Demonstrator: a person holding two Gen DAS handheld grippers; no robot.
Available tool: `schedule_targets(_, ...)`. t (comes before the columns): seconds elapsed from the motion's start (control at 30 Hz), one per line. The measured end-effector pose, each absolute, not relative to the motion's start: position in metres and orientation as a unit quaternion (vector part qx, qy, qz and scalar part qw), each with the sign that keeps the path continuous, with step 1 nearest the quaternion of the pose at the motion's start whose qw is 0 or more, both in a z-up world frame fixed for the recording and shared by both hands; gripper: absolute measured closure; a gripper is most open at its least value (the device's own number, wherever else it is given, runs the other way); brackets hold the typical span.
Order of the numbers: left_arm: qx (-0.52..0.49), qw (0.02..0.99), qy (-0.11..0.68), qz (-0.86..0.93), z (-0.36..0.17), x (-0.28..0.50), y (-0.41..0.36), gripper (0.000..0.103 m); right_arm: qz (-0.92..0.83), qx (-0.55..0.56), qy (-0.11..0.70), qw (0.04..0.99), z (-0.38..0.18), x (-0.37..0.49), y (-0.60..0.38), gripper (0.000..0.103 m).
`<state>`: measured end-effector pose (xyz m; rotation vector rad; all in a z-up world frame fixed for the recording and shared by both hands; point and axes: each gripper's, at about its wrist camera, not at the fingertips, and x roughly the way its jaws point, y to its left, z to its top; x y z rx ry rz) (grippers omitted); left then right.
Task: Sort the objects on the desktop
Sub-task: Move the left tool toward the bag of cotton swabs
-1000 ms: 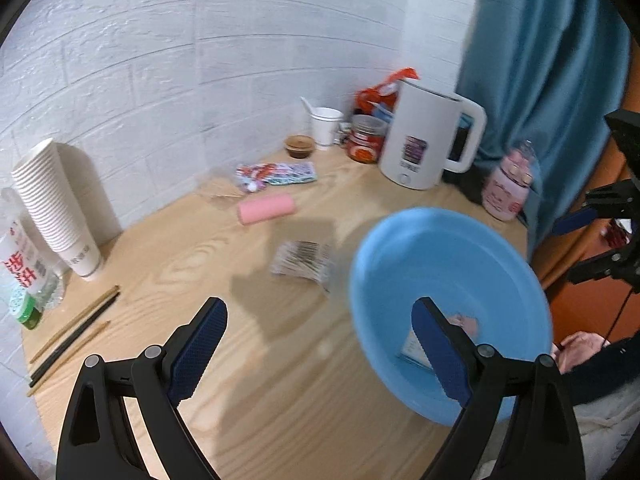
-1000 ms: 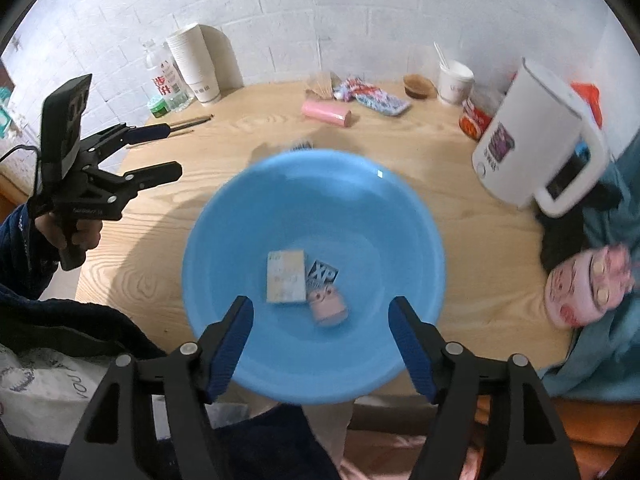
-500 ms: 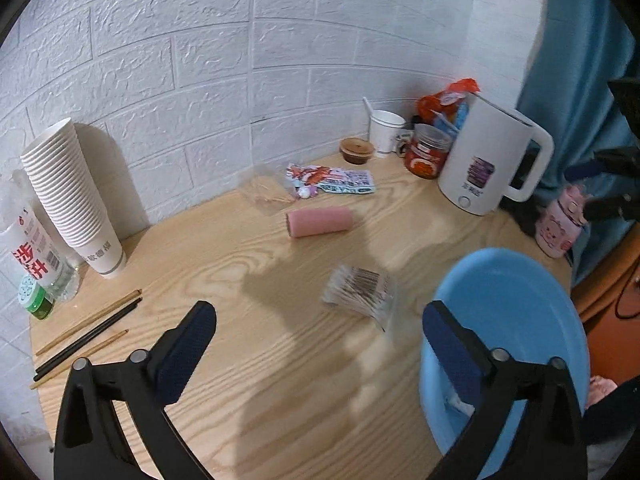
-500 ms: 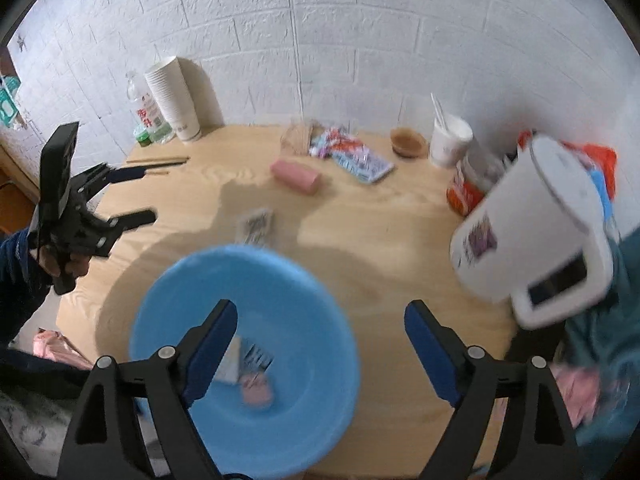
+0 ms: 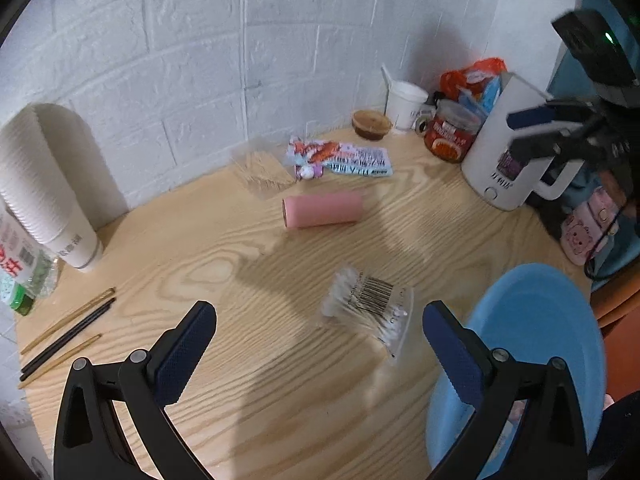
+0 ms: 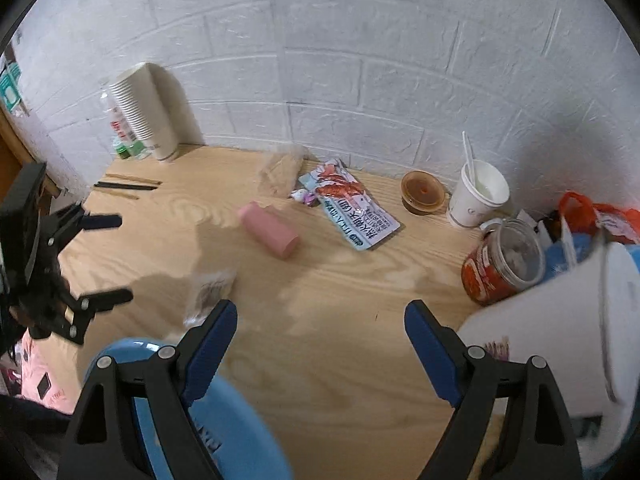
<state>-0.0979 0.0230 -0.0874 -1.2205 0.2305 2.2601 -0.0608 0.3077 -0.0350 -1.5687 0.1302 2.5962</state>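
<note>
While the left gripper hangs over the wooden table, its jaws stand spread wide after just opening further, with only bare wood between them. In the left wrist view, the bag of cotton swabs lies just past the right fingertip, at about one o'clock from the claw's gap. The pink roll rests on its side at twelve o'clock, farther up the table. The blue basin sits at three o'clock, partly behind the right finger. The white kettle stands at two o'clock, near the wall.

Over to the right wrist view: the right gripper is spread too, having just opened, nothing pinched. The basin shows at eight o'clock behind the left finger, the swab bag at ten o'clock, the pink roll at eleven, and the snack packet at twelve. The kettle fills four o'clock.
</note>
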Motion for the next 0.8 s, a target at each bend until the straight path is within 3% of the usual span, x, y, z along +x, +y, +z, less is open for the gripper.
schedule_targets(0.2,-0.476,0.305,0.099,0.819,-0.117,-0.117,0.037,0.000,0.841,-0.533,0.074,0.055,-0.067,-0.088,0.341,0.016)
schedule_targets(0.8,-0.522,0.490,0.121,0.688,-0.170,-0.161,0.070,0.000,0.828,-0.557,0.057,0.040,-0.102,-0.109,0.359,0.016)
